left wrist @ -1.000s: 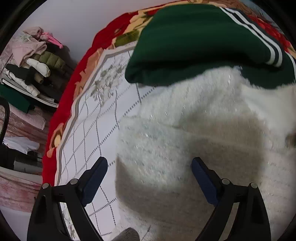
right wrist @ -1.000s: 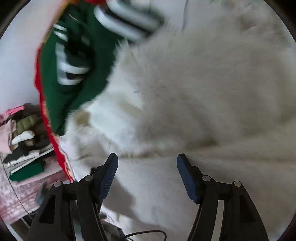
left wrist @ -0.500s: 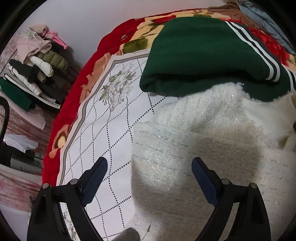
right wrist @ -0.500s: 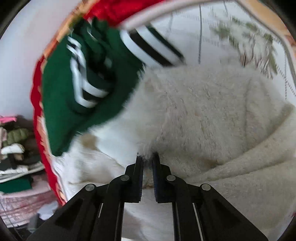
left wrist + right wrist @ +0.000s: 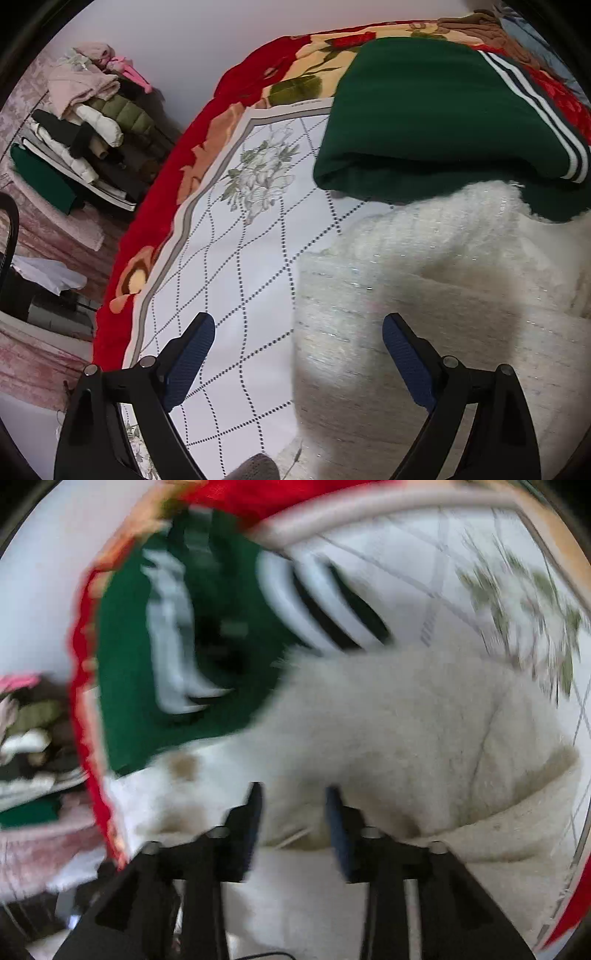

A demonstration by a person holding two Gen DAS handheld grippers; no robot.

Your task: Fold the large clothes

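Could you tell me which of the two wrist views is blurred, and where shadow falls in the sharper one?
Right wrist view: motion-smeared throughout, the green striped garment and floral bedspread streaked; only the right hand-held gripper, jaws opening, is fairly crisp. Left wrist view: sharp, with fisheye bending at the rim; a broad grey shadow lies on the white fluffy garment ahead of the left hand-held gripper.

The right gripper (image 5: 293,812), jaws opening and clear of cloth, hangs above a white fleece (image 5: 388,716) beside a green sweater (image 5: 129,701), all blurred.
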